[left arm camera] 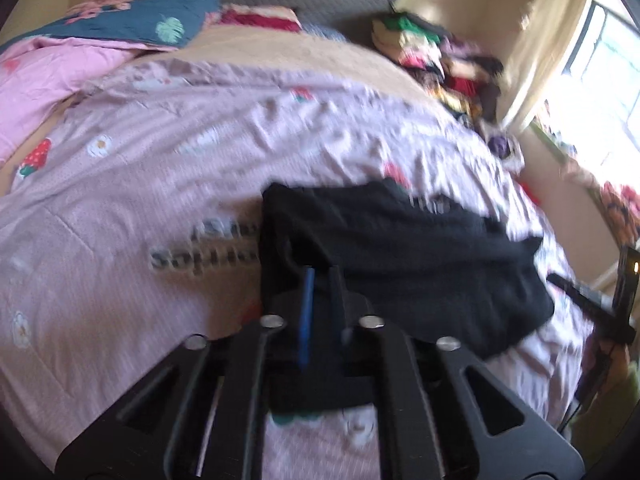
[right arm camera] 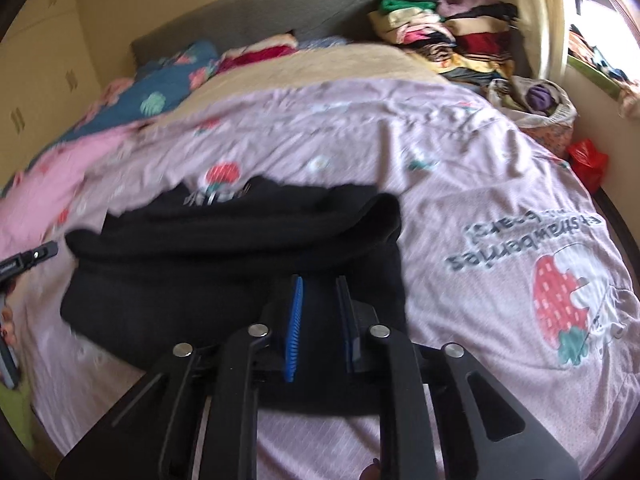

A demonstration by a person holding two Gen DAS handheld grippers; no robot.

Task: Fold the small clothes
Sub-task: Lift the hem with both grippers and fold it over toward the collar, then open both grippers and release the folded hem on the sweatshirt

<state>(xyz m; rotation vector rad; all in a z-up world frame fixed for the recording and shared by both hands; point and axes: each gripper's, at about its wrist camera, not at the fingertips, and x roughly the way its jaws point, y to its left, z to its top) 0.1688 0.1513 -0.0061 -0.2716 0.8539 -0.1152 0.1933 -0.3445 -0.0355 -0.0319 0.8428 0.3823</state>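
A black garment (left arm camera: 400,248) lies folded over in a thick band on the pink strawberry-print bedspread (left arm camera: 160,160). In the left wrist view my left gripper (left arm camera: 322,276) is shut on the garment's near left edge, and black cloth bunches between its fingers and hangs back over the tool. In the right wrist view the same black garment (right arm camera: 220,272) spreads to the left. My right gripper (right arm camera: 319,284) is shut on its near right corner, with cloth filling the narrow gap between the blue pads. Both views are blurred.
A tall pile of mixed clothes (right arm camera: 452,36) sits at the far right corner of the bed. A blue leaf-print quilt (left arm camera: 160,12) and a pink blanket (left arm camera: 48,76) lie at the far left. A cloth basket (right arm camera: 540,104) and a red bag (right arm camera: 588,160) stand beside the bed.
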